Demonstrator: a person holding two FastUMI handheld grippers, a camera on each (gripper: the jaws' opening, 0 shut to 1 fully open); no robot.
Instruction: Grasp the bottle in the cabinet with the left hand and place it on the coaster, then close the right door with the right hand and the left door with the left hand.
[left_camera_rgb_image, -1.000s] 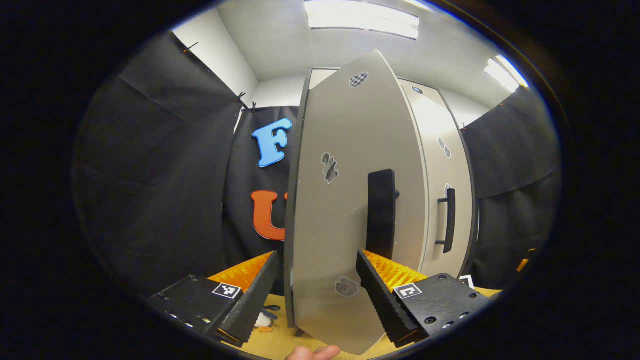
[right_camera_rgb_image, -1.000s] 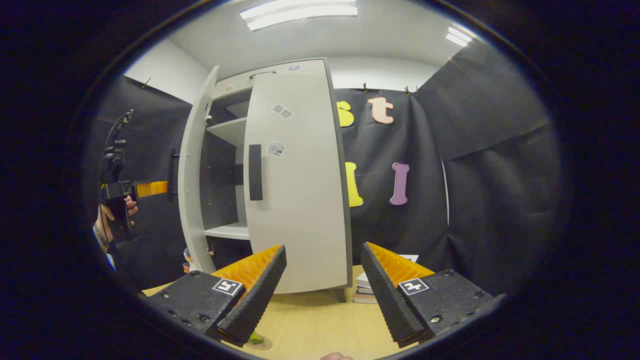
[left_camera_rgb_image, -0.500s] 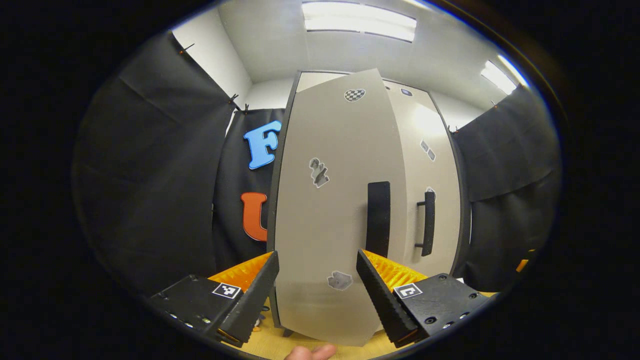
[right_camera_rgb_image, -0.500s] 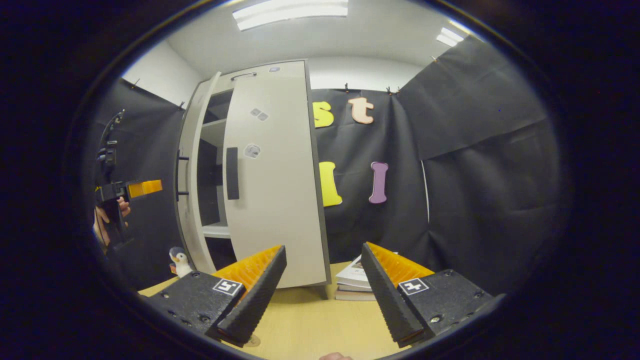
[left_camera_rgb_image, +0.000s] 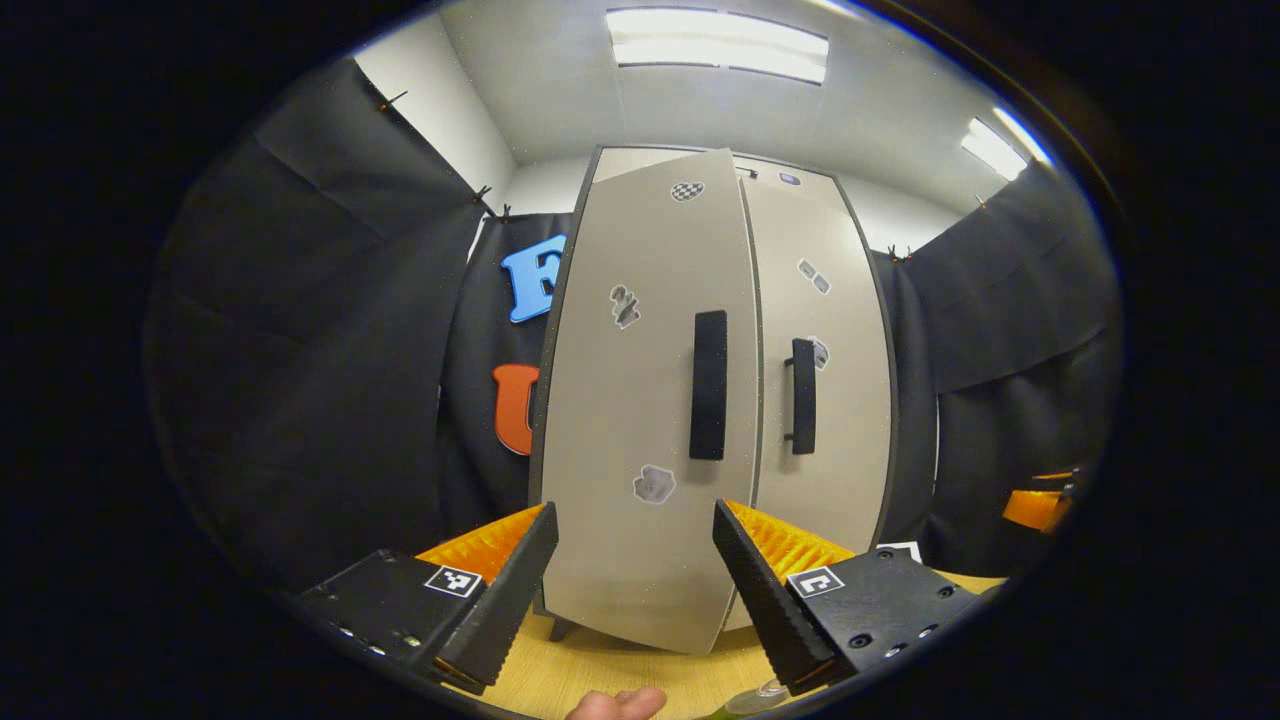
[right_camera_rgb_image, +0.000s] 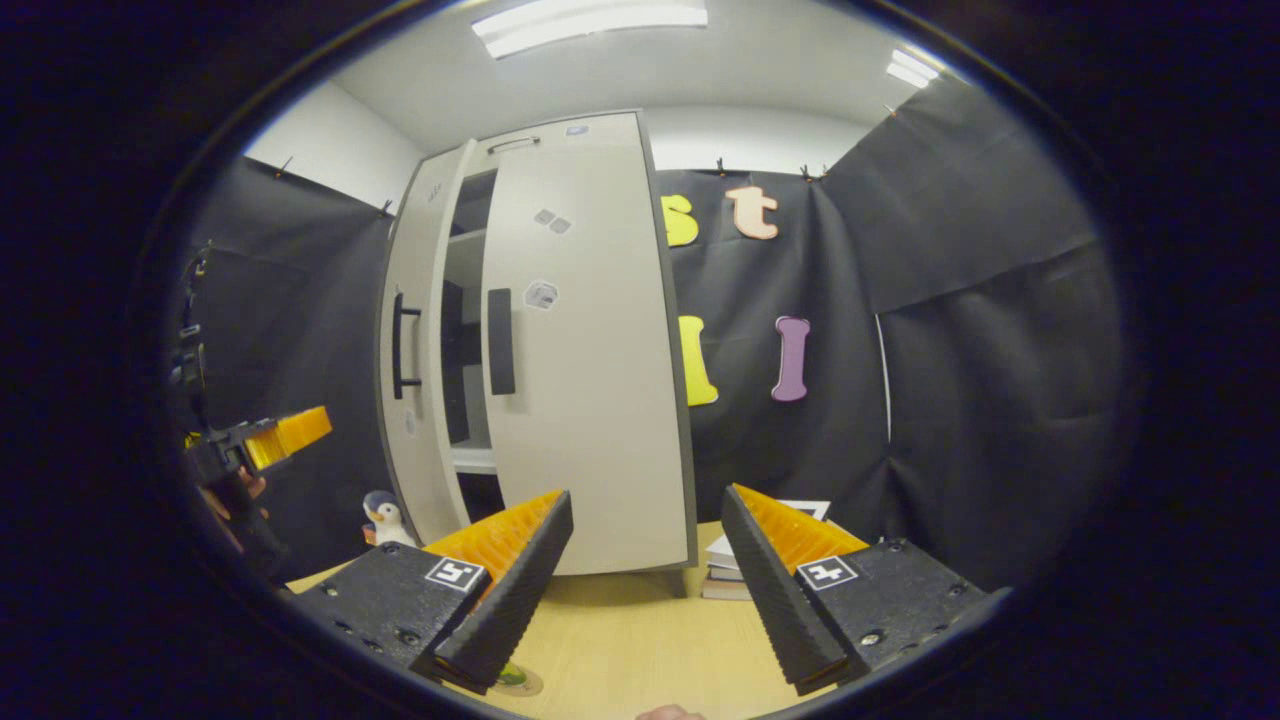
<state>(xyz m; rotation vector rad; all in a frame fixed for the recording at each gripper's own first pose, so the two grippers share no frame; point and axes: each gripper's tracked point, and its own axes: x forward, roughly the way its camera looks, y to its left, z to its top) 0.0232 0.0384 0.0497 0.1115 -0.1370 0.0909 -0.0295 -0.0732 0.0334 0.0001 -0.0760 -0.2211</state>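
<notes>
Over the last second the left door (left_camera_rgb_image: 640, 400) has swung most of the way toward the cabinet (right_camera_rgb_image: 520, 150), and our left gripper (left_camera_rgb_image: 630, 580) has drawn back from it, so the whole door front now shows between its fingers. In the right gripper view the left door (right_camera_rgb_image: 412, 350) is not quite home: a dark gap with shelf edges shows between it and the right door (right_camera_rgb_image: 590, 350), which looks shut flat against the cabinet.

What matters for the next move is that the left door stands straight ahead of the left gripper, with its upright black handle (left_camera_rgb_image: 708, 385) a little right of centre and above the fingers. We judge a forward push beside that handle would seat the door.

Both grippers are spread wide and hold nothing. The right gripper (right_camera_rgb_image: 645, 580) hangs over the wooden table (right_camera_rgb_image: 630, 640), well back from the cabinet. The left gripper (right_camera_rgb_image: 285, 435) sits at the far left there, near the door's outer face.

The bottle (left_camera_rgb_image: 745, 700) seems to be the small clear-topped thing at the near edge of the left gripper view. A round coaster (right_camera_rgb_image: 515, 680) peeks out under the right gripper's left finger. A toy penguin (right_camera_rgb_image: 383, 517) and stacked books (right_camera_rgb_image: 735, 575) flank the cabinet's foot.
</notes>
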